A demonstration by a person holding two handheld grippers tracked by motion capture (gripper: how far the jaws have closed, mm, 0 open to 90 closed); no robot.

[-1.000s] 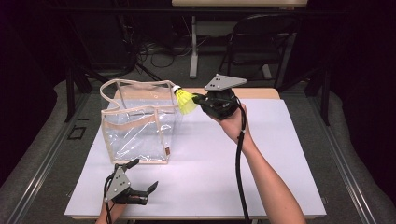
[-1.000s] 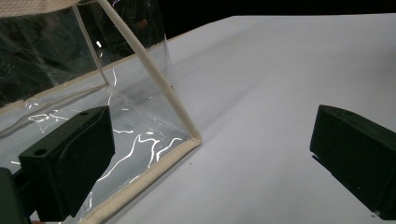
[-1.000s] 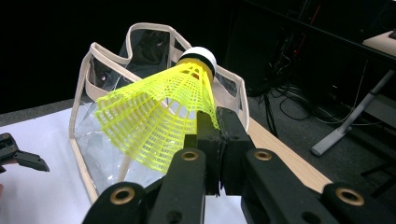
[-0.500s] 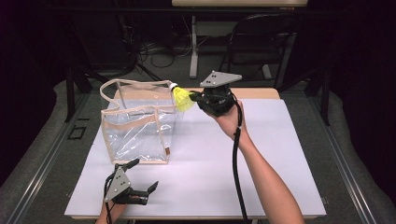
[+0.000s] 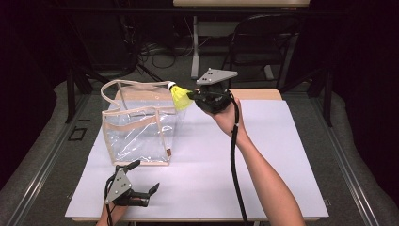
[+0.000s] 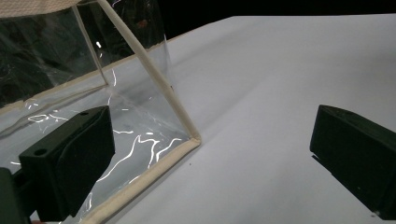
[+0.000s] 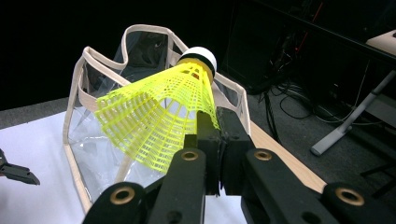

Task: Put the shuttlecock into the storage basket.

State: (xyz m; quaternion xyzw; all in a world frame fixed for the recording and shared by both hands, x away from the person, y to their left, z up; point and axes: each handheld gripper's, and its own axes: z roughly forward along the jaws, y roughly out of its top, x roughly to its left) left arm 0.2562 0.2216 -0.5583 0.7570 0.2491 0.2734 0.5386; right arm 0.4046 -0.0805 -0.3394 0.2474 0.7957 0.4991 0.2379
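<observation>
A yellow plastic shuttlecock (image 5: 178, 97) with a white cork tip hangs in the air at the upper right rim of a clear bag (image 5: 136, 127) with beige trim. My right gripper (image 5: 190, 96) is shut on the edge of its skirt. In the right gripper view the shuttlecock (image 7: 159, 116) points cork-first toward the bag's open mouth (image 7: 100, 84), and the jaws of the right gripper (image 7: 217, 128) pinch the mesh. My left gripper (image 5: 143, 177) rests open on the white table in front of the bag. In its own view the left gripper (image 6: 210, 128) has nothing between its jaws, beside the bag's lower corner (image 6: 189, 135).
The white tabletop (image 5: 282, 155) lies bare to the right of the bag. A wooden strip (image 5: 256, 94) runs along its far edge. Beyond it stand a chair (image 5: 263, 42), table legs and loose cables on a dark floor.
My right gripper has carried the shuttlecock slightly left, closer to the bag's rim. The left gripper has stayed put.
</observation>
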